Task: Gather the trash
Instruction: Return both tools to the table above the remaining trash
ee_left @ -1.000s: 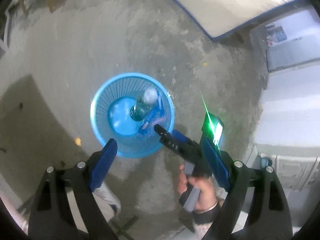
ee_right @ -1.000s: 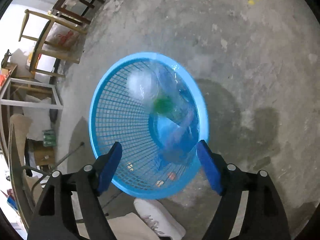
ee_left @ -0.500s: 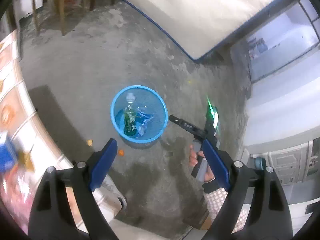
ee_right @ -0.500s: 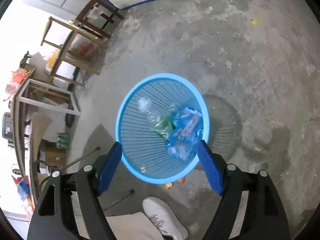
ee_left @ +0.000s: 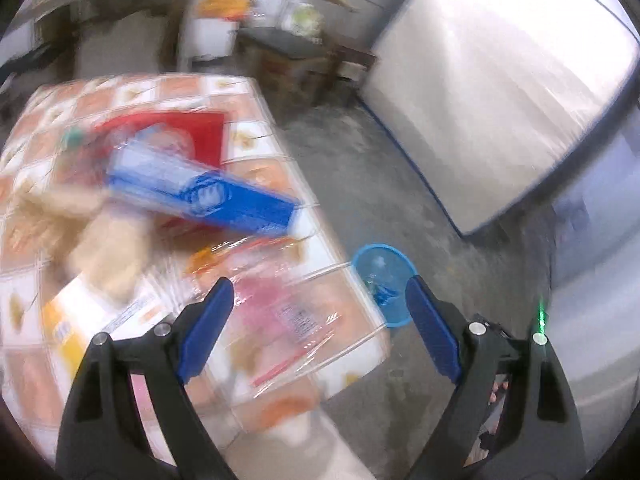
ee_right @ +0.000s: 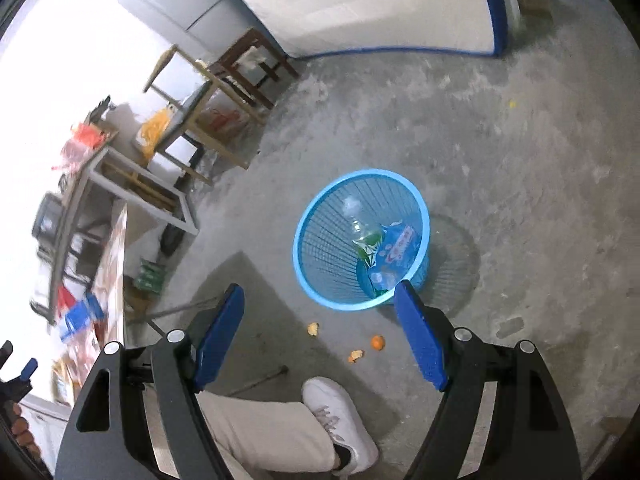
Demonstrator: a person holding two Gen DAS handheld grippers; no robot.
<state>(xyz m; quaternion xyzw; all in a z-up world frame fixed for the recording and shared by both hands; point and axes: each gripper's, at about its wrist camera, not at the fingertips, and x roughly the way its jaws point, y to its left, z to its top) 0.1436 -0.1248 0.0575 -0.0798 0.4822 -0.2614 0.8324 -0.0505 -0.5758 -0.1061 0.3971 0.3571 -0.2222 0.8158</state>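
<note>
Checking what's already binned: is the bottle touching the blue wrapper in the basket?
Touching. The right wrist view shows the bottle lying against the blue wrapper inside the basket, with no gap between them.

Both grippers, L & R: jaws wide apart, empty, angled down.

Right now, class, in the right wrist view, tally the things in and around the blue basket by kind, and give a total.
Blue plastic mesh basket: 1
Clear plastic bottle with green label, in the basket: 1
Blue snack wrapper, in the basket: 1
Orange peel scraps on the concrete floor: 3
Total: 6
</note>
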